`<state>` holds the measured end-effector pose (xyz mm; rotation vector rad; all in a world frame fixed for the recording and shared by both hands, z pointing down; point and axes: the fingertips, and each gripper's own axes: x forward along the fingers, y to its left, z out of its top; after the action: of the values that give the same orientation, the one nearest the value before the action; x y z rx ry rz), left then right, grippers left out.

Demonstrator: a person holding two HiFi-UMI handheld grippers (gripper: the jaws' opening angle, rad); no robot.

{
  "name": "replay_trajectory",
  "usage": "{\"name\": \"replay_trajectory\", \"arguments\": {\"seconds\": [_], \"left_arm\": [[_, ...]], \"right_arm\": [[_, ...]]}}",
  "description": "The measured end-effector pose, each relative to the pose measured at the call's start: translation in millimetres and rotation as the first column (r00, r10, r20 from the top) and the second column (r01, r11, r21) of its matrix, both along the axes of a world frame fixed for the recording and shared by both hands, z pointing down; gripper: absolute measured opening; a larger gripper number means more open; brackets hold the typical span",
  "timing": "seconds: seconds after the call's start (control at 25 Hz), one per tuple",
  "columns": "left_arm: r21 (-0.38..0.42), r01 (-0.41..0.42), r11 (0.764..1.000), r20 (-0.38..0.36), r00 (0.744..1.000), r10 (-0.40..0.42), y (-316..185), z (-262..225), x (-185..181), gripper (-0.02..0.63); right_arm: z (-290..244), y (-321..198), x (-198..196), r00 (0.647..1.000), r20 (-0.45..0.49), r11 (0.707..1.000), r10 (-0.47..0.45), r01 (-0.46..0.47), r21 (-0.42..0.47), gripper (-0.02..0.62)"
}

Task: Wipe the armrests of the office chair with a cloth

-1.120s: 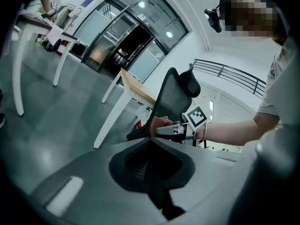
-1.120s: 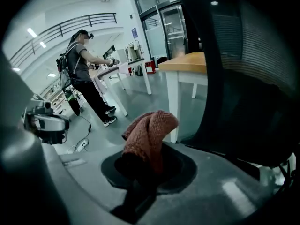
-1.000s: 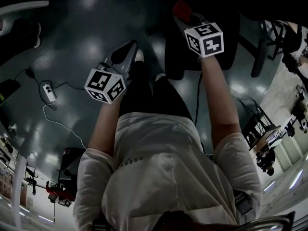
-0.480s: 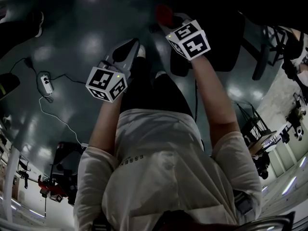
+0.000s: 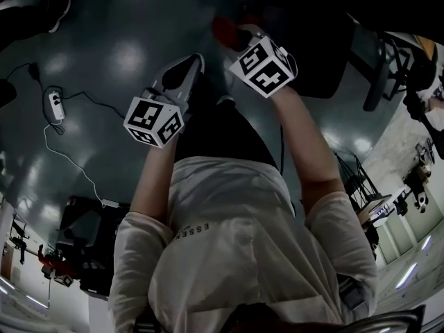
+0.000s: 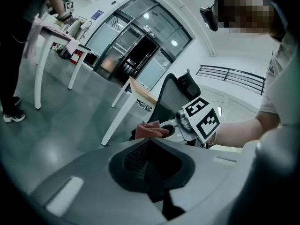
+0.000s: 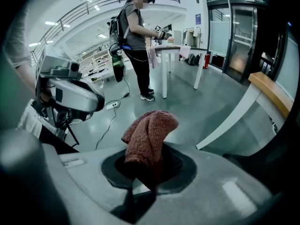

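The right gripper (image 7: 146, 170) has its jaws clamped on a reddish knitted cloth (image 7: 149, 130), which stands up out of the jaws in a bunched fold and droops over at the top; in the head view the same cloth shows as a red patch just past the marker cube, at the near edge of the dark office chair (image 5: 316, 57); from the left gripper view the cloth sits low in front of the chair's mesh back, but whether it touches any part of the chair cannot be made out; one dark armrest (image 5: 375, 82) shows in the head view on the far side of the seat, well apart from the cloth; the left gripper (image 6: 150, 165) has its jaws pressed together with nothing between them, and it is held beside the person's leg, near the right gripper but not touching it; on the grey floor a white power strip (image 7: 112, 105) lies at the end of a cable; behind it another person (image 7: 136, 36) stands at a white table (image 7: 180, 50), and a desk with a wooden top (image 7: 268, 93) stands at the right
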<state>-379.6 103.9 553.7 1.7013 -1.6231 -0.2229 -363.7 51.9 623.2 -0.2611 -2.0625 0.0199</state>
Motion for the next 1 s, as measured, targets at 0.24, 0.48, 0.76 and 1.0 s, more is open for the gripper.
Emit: {"name": "replay_trajectory", "arguments": {"seconds": [0.24,0.48,0.76,1.0], "left_arm": [[-0.005,0.048,0.999,-0.012,0.999,-0.048,36.3,6.2,37.0,0.017],[-0.012,0.092,0.996,-0.018,0.996,-0.092,67.7,9.3,64.7,0.017],[0.009,0.129,0.992,0.0,0.992,-0.129,89.7,5.0,80.6,0.017],[0.055,0.105,0.993,0.058,0.992,-0.108,86.7,-28.2,92.7,0.017]], "right_arm": [[1.3,36.8,21.2,0.997,0.011,0.997,-0.076,0.075,0.03,0.052],[1.7,67.0,46.5,0.987,0.011,0.984,-0.16,0.158,0.087,0.052],[-3.7,102.8,73.0,0.99,0.003,0.99,-0.138,0.138,0.021,0.052],[-42.7,113.4,90.5,0.992,0.117,0.993,0.05,-0.036,-0.115,0.052]]}}
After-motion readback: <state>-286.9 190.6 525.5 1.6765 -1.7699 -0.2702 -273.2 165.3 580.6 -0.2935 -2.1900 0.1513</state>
